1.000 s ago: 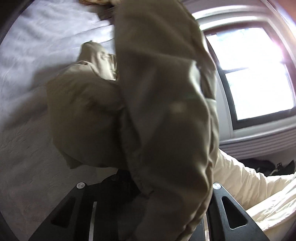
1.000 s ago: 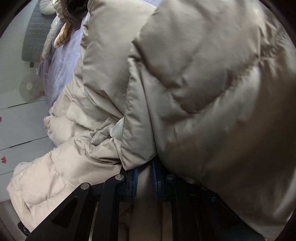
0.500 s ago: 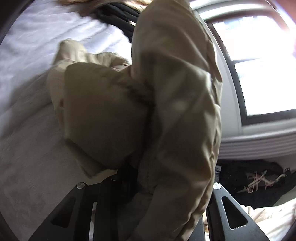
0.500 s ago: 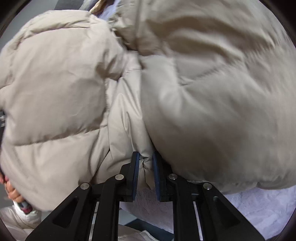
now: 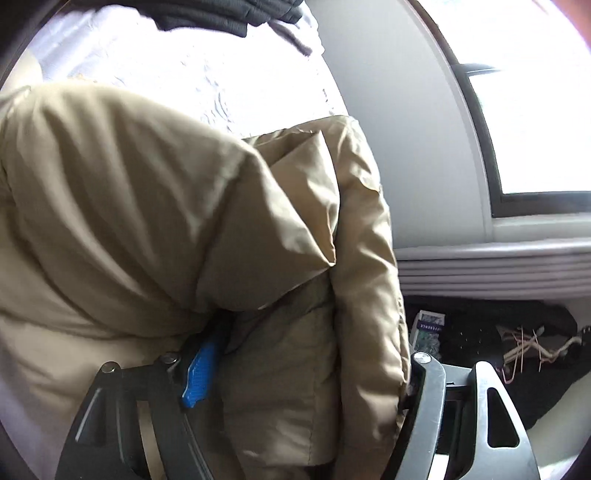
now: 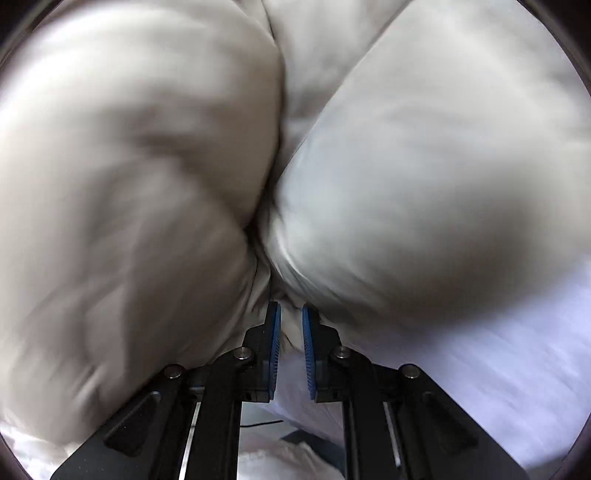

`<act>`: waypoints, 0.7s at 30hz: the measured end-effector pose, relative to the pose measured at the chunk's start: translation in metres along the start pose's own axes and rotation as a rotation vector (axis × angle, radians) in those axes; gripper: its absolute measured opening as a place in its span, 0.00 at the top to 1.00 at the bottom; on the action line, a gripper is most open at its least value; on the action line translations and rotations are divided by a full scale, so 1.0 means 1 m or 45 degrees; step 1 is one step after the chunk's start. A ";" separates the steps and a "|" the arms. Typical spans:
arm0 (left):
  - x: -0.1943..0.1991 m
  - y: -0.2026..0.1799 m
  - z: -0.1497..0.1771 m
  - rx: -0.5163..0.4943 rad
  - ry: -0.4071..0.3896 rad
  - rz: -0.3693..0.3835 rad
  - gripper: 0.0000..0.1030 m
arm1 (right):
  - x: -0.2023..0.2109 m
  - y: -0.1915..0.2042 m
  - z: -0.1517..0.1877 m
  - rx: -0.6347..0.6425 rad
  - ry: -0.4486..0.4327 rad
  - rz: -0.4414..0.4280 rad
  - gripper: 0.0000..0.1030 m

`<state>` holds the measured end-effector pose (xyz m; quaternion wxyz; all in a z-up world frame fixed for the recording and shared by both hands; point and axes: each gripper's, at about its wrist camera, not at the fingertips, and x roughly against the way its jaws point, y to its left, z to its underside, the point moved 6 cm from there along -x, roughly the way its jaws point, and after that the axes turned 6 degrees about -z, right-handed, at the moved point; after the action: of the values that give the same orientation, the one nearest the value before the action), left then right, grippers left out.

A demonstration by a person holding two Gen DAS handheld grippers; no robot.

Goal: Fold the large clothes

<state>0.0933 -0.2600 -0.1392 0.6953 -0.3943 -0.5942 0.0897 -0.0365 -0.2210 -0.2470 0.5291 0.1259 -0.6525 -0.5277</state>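
Note:
A beige puffer jacket (image 5: 129, 229) fills the left and middle of the left wrist view, bunched in thick folds over the bed. My left gripper (image 5: 314, 354) has its jaws opening wide. One blue pad (image 5: 199, 373) shows at the left, and a fold of jacket lies loose between the fingers. In the right wrist view the same jacket (image 6: 424, 166) bulges close to the lens, blurred by motion. My right gripper (image 6: 291, 321) still pinches a small fold of it at the tips while its jaws begin opening.
A white bedsheet (image 5: 184, 59) lies beyond the jacket, with a dark garment (image 5: 229, 14) at its far end. At the right are a window (image 5: 535, 110), a ribbed ledge (image 5: 498, 273), and dark items with a small box (image 5: 428, 328) below. Pale sheet (image 6: 498, 369) shows lower right.
The left jaws have spread apart and the jacket, hanging before the window earlier, now lies lower and leftward. In the right view the jacket has swung closer and fills the frame.

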 end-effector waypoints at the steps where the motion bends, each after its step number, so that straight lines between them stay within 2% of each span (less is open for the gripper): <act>1: -0.008 0.002 -0.006 -0.004 0.001 -0.003 0.22 | 0.020 -0.004 0.002 0.011 -0.060 0.075 0.55; 2: -0.014 -0.001 -0.007 -0.010 0.000 0.005 0.19 | 0.037 -0.007 0.004 0.022 -0.112 0.128 0.39; 4: -0.024 -0.006 -0.006 -0.014 -0.013 0.007 0.18 | 0.072 -0.010 0.010 0.049 -0.210 0.210 0.36; 6: -0.032 -0.013 -0.007 -0.043 -0.012 -0.002 0.18 | 0.100 -0.004 0.017 0.089 -0.288 0.246 0.35; 8: -0.044 -0.025 -0.010 -0.074 -0.015 -0.037 0.18 | 0.115 0.009 0.020 0.134 -0.345 0.232 0.23; 9: -0.047 -0.029 -0.011 -0.086 -0.014 -0.052 0.18 | 0.119 0.017 0.018 0.158 -0.369 0.219 0.21; 11: -0.053 -0.027 -0.036 -0.103 -0.009 -0.086 0.18 | 0.123 0.032 0.016 0.203 -0.408 0.189 0.21; 13: -0.069 -0.050 -0.046 -0.123 -0.005 -0.116 0.18 | 0.117 0.041 0.010 0.218 -0.434 0.167 0.21; 15: -0.072 -0.061 -0.048 -0.151 -0.014 -0.135 0.18 | 0.106 0.043 -0.002 0.192 -0.469 0.211 0.21; 16: -0.076 -0.068 -0.053 -0.171 -0.037 -0.136 0.18 | 0.092 0.050 -0.014 0.171 -0.485 0.252 0.25; 17: -0.061 -0.060 -0.051 -0.193 -0.069 -0.137 0.18 | 0.092 0.050 -0.020 0.150 -0.507 0.293 0.59; 18: -0.058 -0.069 -0.059 -0.223 -0.117 -0.149 0.18 | 0.085 0.049 -0.022 0.129 -0.504 0.317 0.79; 19: -0.042 -0.074 -0.061 -0.262 -0.185 -0.194 0.18 | 0.086 0.045 -0.024 0.113 -0.519 0.368 0.85; 20: -0.028 -0.074 -0.063 -0.293 -0.249 -0.257 0.18 | 0.094 0.046 -0.029 0.118 -0.541 0.403 0.87; 21: -0.011 -0.069 -0.064 -0.327 -0.337 -0.359 0.18 | 0.096 0.044 -0.029 0.135 -0.555 0.449 0.88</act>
<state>0.1240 -0.3416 -0.1014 0.5612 -0.3774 -0.7359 -0.0338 -0.0348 -0.2885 -0.1606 0.4525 -0.0784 -0.7894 -0.4074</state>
